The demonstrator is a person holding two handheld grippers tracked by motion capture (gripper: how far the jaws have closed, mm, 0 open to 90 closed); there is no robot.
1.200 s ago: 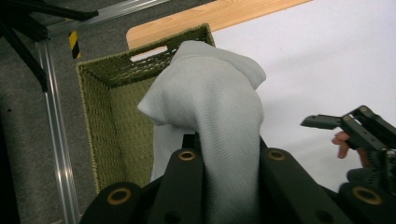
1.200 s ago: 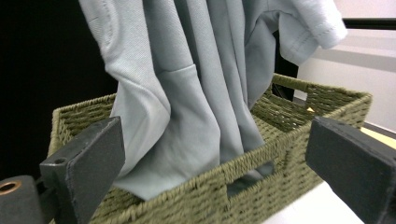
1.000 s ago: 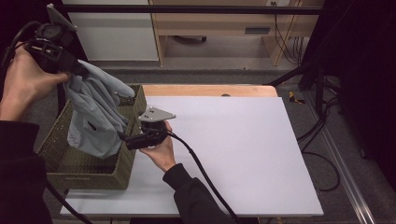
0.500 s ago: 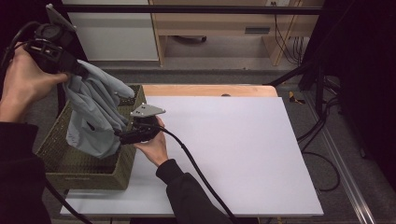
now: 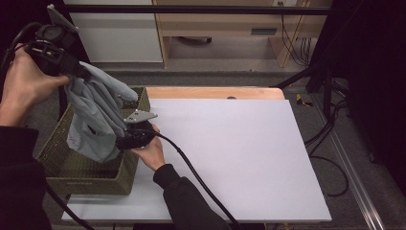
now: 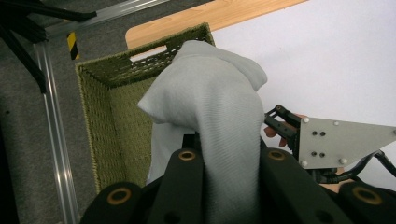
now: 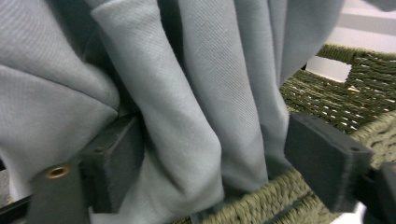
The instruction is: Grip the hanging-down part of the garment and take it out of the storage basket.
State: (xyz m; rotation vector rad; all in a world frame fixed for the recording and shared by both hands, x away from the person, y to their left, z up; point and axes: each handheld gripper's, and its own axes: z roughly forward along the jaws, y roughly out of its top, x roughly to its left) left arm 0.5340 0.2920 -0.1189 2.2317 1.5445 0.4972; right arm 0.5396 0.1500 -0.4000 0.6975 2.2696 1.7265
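Observation:
A grey cloth (image 5: 95,115) hangs from my left gripper (image 5: 79,72), which is shut on its top edge, high above the green woven basket (image 5: 86,177). In the left gripper view the cloth (image 6: 210,93) drapes over the jaws of the left gripper (image 6: 229,158) and down into the basket (image 6: 107,107). My right gripper (image 5: 119,141) is at the cloth's lower part, over the basket's right rim. Its jaws have just been closing. In the right gripper view, folds of the cloth (image 7: 196,93) lie between the right gripper's (image 7: 210,154) jaws, with a small gap at the right pad (image 7: 327,154).
The basket stands at the left end of a white board (image 5: 239,153) on the wooden table (image 5: 215,92). Cables trail from both grippers. A metal rail (image 6: 56,140) runs on the floor beside the basket. Furniture and cables stand beyond the far edge.
My right gripper has moved left and slightly down into the hanging cloth, with its jaws now around the folds. The left gripper and the cloth's top have stayed still.

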